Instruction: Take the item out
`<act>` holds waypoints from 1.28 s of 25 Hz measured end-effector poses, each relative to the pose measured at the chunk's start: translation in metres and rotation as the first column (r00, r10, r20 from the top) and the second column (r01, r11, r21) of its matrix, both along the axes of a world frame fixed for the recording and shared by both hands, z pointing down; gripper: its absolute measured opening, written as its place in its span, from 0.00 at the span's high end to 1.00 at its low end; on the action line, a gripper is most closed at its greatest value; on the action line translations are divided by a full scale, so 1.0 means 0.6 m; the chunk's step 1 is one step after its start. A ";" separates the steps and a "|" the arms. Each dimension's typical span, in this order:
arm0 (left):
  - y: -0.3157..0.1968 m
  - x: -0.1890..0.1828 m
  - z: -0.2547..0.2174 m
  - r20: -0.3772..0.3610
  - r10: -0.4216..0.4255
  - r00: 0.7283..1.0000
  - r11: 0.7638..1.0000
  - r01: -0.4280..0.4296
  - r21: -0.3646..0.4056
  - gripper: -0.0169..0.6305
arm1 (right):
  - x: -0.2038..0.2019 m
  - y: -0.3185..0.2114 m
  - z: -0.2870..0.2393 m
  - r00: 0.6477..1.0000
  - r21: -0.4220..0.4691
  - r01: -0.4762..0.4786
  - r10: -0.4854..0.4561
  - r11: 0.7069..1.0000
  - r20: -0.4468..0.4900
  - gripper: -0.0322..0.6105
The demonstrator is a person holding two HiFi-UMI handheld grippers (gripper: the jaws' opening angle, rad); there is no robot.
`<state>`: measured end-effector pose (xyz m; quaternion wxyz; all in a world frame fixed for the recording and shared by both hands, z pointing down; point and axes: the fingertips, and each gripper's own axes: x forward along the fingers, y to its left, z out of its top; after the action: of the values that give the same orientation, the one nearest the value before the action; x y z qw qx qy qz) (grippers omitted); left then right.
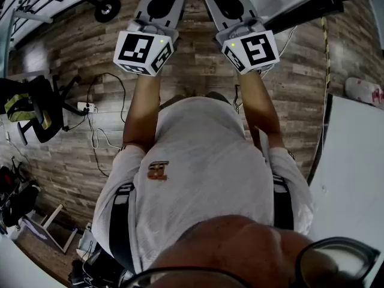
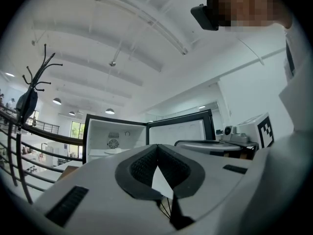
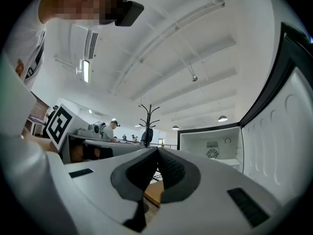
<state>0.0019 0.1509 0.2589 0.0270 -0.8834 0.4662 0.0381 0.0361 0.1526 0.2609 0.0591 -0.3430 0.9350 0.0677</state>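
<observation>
Left fingers: your left gripper (image 2: 157, 147) has its two black ribbed pads (image 2: 143, 166) closed tip to tip, with nothing between them.
Right fingers: your right gripper (image 3: 157, 151) is closed the same way, its pads (image 3: 172, 168) meeting at the tips and holding nothing.
Gap under the right tips: a brown surface (image 3: 153, 193) shows through the slit below where the pads meet.
Item: you cannot pick it out in any view, and neither gripper has it.
Ahead of the left fingers: the fridge (image 2: 128, 131) stands open just beyond and left of the tips. Its white inside has a round fan (image 2: 113, 143) on the back wall, and its door (image 2: 178, 130) is swung out to the right.
Ahead of the right fingers: the same open fridge sits right of the tips, and its door fills the far right edge close to you.
Left of the right fingers: a coat rack (image 3: 148, 121) stands farther back, with a person (image 3: 113, 127) well behind it.
Beside each gripper: the other one's marker cube (image 2: 264, 129) is close alongside.
Below, from the head view: both grippers are held out in front of your chest, side by side and pointing away from you, over a wood-plank floor (image 1: 78, 59). Cables (image 1: 96, 140) and a chair (image 1: 37, 110) lie off to your left.
</observation>
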 end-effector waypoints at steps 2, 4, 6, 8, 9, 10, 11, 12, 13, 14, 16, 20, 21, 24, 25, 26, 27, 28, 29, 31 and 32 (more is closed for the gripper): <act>-0.006 0.007 0.000 0.001 -0.010 1.000 1.000 0.010 0.002 0.95 | 0.009 -0.005 0.001 1.000 0.004 0.001 -0.001 1.000 -0.007 0.90; -0.013 0.015 0.000 0.004 -0.020 1.000 1.000 0.020 0.005 0.95 | 0.016 -0.010 0.003 1.000 0.007 0.007 -0.007 1.000 -0.012 0.90; -0.019 0.023 -0.001 0.010 -0.029 1.000 1.000 0.029 0.011 0.95 | 0.024 -0.015 0.006 1.000 0.010 0.014 -0.014 1.000 -0.014 0.90; -0.024 0.031 -0.003 0.015 -0.039 0.999 0.999 0.038 0.017 0.95 | 0.031 -0.021 0.008 1.000 0.012 0.020 -0.020 1.000 -0.018 0.90; -0.026 0.033 -0.003 0.019 -0.044 0.999 0.999 0.043 0.020 0.95 | 0.034 -0.023 0.009 1.000 0.012 0.023 -0.023 1.000 -0.020 0.90; -0.028 0.035 -0.002 0.023 -0.049 0.999 0.999 0.048 0.022 0.95 | 0.036 -0.026 0.011 0.999 0.013 0.025 -0.025 1.000 -0.022 0.90; -0.032 0.037 -0.002 0.027 -0.053 0.998 0.998 0.053 0.024 0.95 | 0.037 -0.031 0.011 0.999 0.015 0.027 -0.027 1.000 -0.025 0.90; -0.037 0.038 -0.001 0.031 -0.057 0.998 0.998 0.056 0.026 0.95 | 0.038 -0.036 0.012 0.999 0.017 0.029 -0.028 0.999 -0.029 0.90; -0.042 0.039 0.001 0.035 -0.061 0.998 0.998 0.060 0.027 0.95 | 0.040 -0.041 0.012 0.999 0.019 0.030 -0.029 0.999 -0.031 0.90; -0.047 0.041 0.004 0.038 -0.065 0.997 0.998 0.064 0.027 0.95 | 0.041 -0.046 0.014 0.999 0.021 0.032 -0.031 0.999 -0.034 0.90; -0.056 0.046 0.012 0.045 -0.072 0.996 0.997 0.071 0.028 0.95 | 0.046 -0.053 0.019 0.999 0.027 0.034 -0.033 0.999 -0.041 0.90; -0.078 0.052 0.015 0.051 -0.073 0.996 0.997 0.071 0.039 0.95 | 0.049 -0.070 0.022 0.997 0.053 0.025 -0.022 0.998 -0.068 0.90; -0.086 0.050 0.014 0.050 -0.073 0.996 0.997 0.071 0.040 0.95 | 0.046 -0.077 0.021 0.997 0.057 0.023 -0.019 0.998 -0.073 0.90; -0.118 0.040 0.011 0.044 -0.071 0.997 0.997 0.069 0.044 0.95 | 0.036 -0.102 0.018 0.996 0.062 0.017 -0.012 0.998 -0.086 0.90; -0.130 0.037 0.010 0.042 -0.067 0.997 0.997 0.065 0.045 0.95 | 0.033 -0.113 0.017 0.996 0.064 0.013 -0.008 0.998 -0.090 0.90; -0.142 0.034 0.010 0.042 -0.062 0.997 0.997 0.060 0.045 0.95 | 0.030 -0.125 0.017 0.996 0.066 0.008 -0.002 0.998 -0.093 0.90; -0.155 0.032 0.009 0.043 -0.056 0.997 0.997 0.054 0.047 0.95 | 0.027 -0.138 0.016 0.996 0.067 0.002 0.004 0.998 -0.094 0.90; -0.169 0.030 0.009 0.044 -0.052 0.998 0.998 0.050 0.049 0.95 | 0.025 -0.152 0.016 0.996 0.067 -0.004 0.010 0.998 -0.093 0.90; -0.183 0.028 0.008 0.045 -0.049 0.998 0.998 0.047 0.052 0.95 | 0.023 -0.167 0.017 0.996 0.066 -0.008 0.014 0.998 -0.092 0.90; -0.217 0.021 0.009 0.046 -0.046 0.998 0.997 0.043 0.057 0.95 | 0.016 -0.200 0.020 0.995 0.064 -0.013 0.019 0.998 -0.094 0.90; -0.236 0.016 0.010 0.046 -0.044 0.998 0.997 0.042 0.058 0.95 | 0.011 -0.217 0.023 0.995 0.063 -0.016 0.022 0.998 -0.097 0.90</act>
<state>0.0118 0.0095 0.2648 0.0641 -0.8727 0.4830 0.0299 0.0428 0.0225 0.2746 0.0235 -0.3459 0.9310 0.1142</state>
